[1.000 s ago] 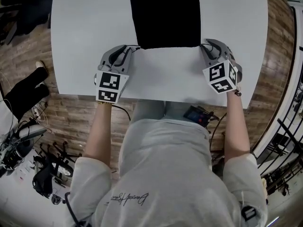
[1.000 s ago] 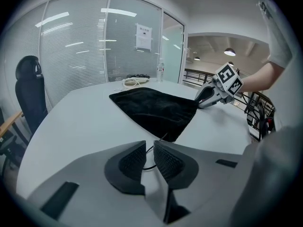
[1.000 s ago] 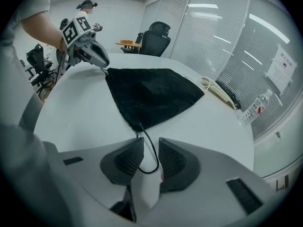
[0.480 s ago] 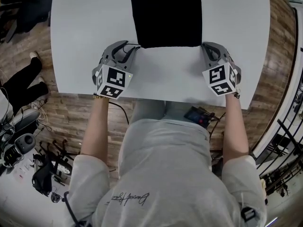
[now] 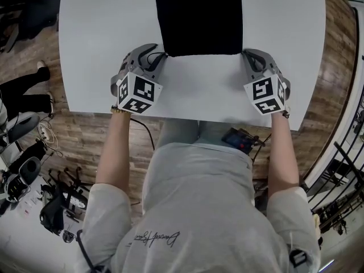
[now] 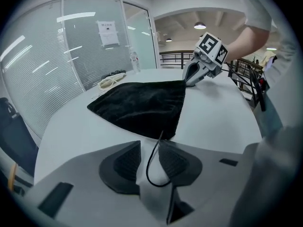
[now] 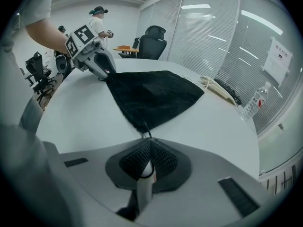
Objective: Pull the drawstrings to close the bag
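**Head view.** A black bag [image 5: 199, 19] lies flat on the white table [image 5: 102, 33]. It reaches from the table's 12 o'clock edge to about its middle, with its near edge turned toward the seated person [image 5: 199, 209]. The left gripper [image 5: 154, 58] stands at the bag's 7 o'clock corner and the right gripper [image 5: 248, 58] at its 5 o'clock corner. Both point steeply down at the tabletop, well apart from each other. **Left gripper view.** The jaws stand apart, having just been opening. The left drawstring [image 6: 152, 167], a thin dark loop, runs from the bag's near corner at 12 o'clock down into the gap between the ribbed pads [image 6: 124, 164]. The pads do not clamp it, so the loop lies slack between them. The bag spreads away toward 11 o'clock, and the right gripper shows at its far corner, at 1 o'clock. A coiled pale cord [image 6: 111, 81] lies on the table beyond the bag, at 11 o'clock. **Right gripper view.** The jaws are pressed together on the right drawstring [image 7: 147, 135]. A short length of it shows above the pads at 12 o'clock, leading straight to the bag's corner just beyond, and a small loop shows below them. The left gripper shows at the bag's far corner, at 11 o'clock. A plastic bottle [image 7: 254, 104] stands on the table at 3 o'clock, and an office chair [image 7: 154, 41] stands beyond the table at 12 o'clock.
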`<action>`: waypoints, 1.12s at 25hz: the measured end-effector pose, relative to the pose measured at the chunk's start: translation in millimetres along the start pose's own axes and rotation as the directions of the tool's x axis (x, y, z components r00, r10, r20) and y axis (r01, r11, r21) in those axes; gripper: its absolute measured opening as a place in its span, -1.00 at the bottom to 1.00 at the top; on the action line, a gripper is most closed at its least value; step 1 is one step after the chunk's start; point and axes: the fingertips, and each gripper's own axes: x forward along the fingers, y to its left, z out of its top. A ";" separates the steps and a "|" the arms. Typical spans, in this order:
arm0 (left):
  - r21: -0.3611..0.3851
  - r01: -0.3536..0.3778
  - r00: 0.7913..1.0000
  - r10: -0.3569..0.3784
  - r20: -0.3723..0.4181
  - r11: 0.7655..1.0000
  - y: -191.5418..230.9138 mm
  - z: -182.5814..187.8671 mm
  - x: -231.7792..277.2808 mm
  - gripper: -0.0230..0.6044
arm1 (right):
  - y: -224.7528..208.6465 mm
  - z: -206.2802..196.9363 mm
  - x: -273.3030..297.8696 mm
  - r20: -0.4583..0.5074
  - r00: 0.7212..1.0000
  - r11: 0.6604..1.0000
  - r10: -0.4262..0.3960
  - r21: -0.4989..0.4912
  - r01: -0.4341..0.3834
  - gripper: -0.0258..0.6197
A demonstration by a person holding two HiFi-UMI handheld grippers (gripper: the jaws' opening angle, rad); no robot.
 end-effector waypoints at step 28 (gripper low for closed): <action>-0.155 -0.179 0.979 0.191 0.068 0.972 15.0 24.4 -27.3 -0.89 | -23.6 17.0 -28.6 0.069 0.985 0.981 -0.155 0.128 0.146 -0.85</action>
